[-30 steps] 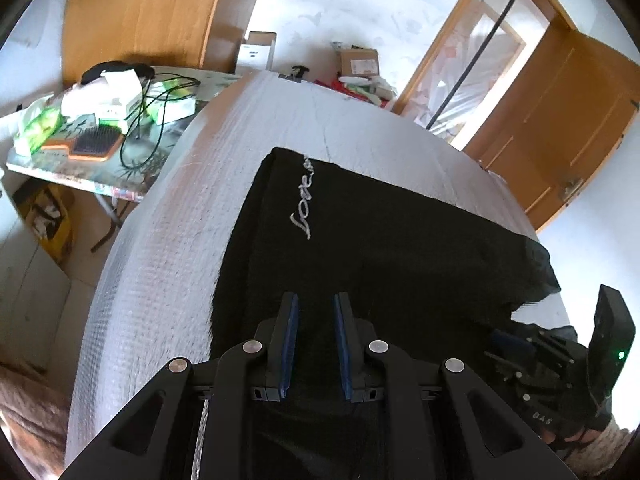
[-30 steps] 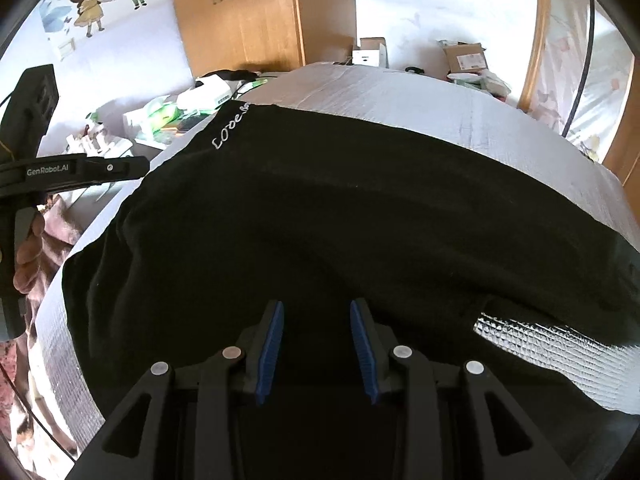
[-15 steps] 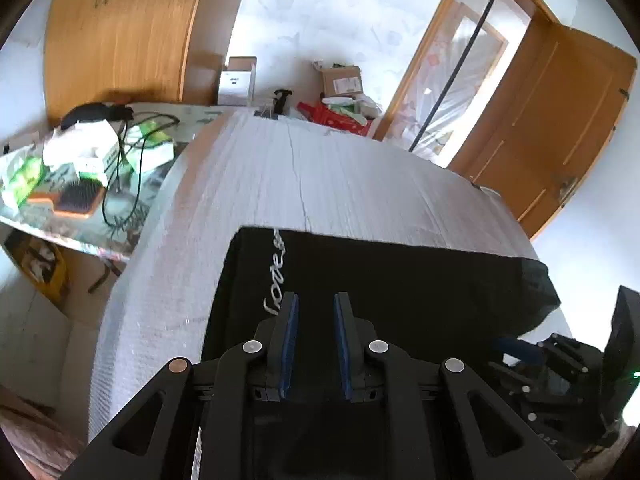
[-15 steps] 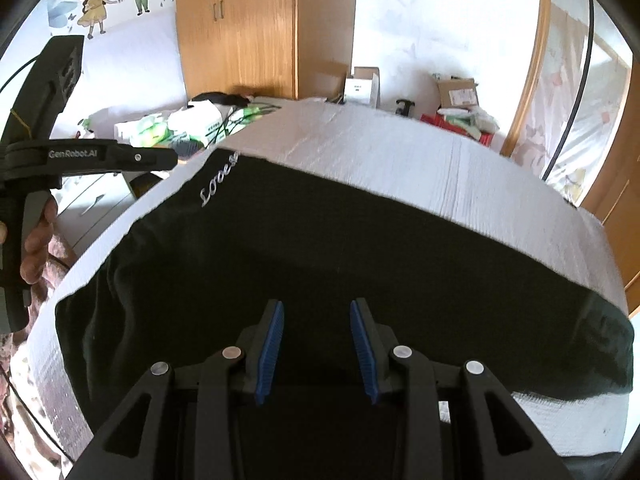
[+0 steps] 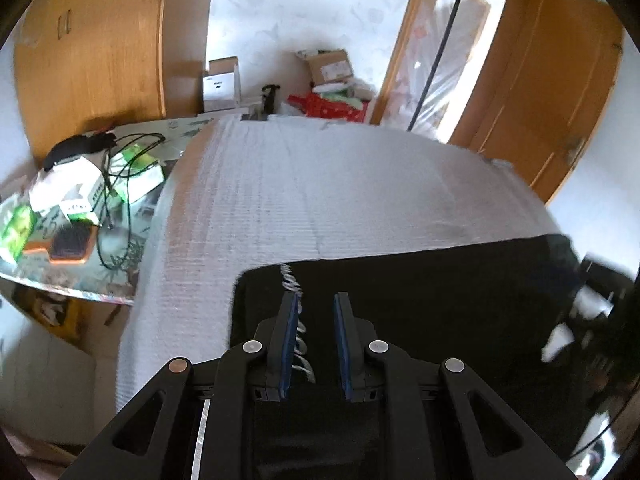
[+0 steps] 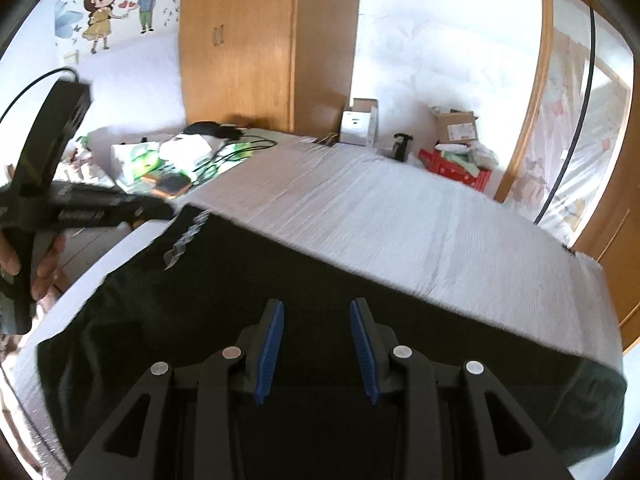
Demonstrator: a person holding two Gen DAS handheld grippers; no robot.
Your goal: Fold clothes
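Landmark: bed (image 5: pixel 340 184), covered in pale quilted sheet, filling the middle of both views.

Black garment (image 5: pixel 420 300) spread across the near part of the bed, far edge running straight across the sheet; far half of the bed bare. In the right wrist view the garment (image 6: pixel 280 272) reaches from the bed's left edge to its right edge. Silver script lettering (image 5: pixel 291 280) near the garment's far left corner, blurred, not readable.

Wooden wardrobe (image 6: pixel 240 40) against the wall beyond the bed's far left corner. Wooden door (image 5: pixel 548 92) beyond the far right corner. Cluttered side surface (image 5: pixel 80 208) just left of the bed: boxes, green packets, a hairbrush, black cables. Cardboard boxes (image 5: pixel 328 66) and a red item on the floor past the bed's far end. Cartoon wall sticker (image 6: pixel 120 4) left of the wardrobe.

Left gripper (image 5: pixel 316 340) low over the near left part of the garment, blue pads (image 5: pixel 289 344) a narrow gap apart; black cloth seen between them, grip on it cannot be told. Same gripper seen from the side at the bed's left edge, a hand (image 6: pixel 44 264) around its handle.

Right gripper (image 6: pixel 317 344) over the near middle of the garment, pads (image 6: pixel 270 344) set wider apart, cloth visible in the gap; whether pinched cannot be told.
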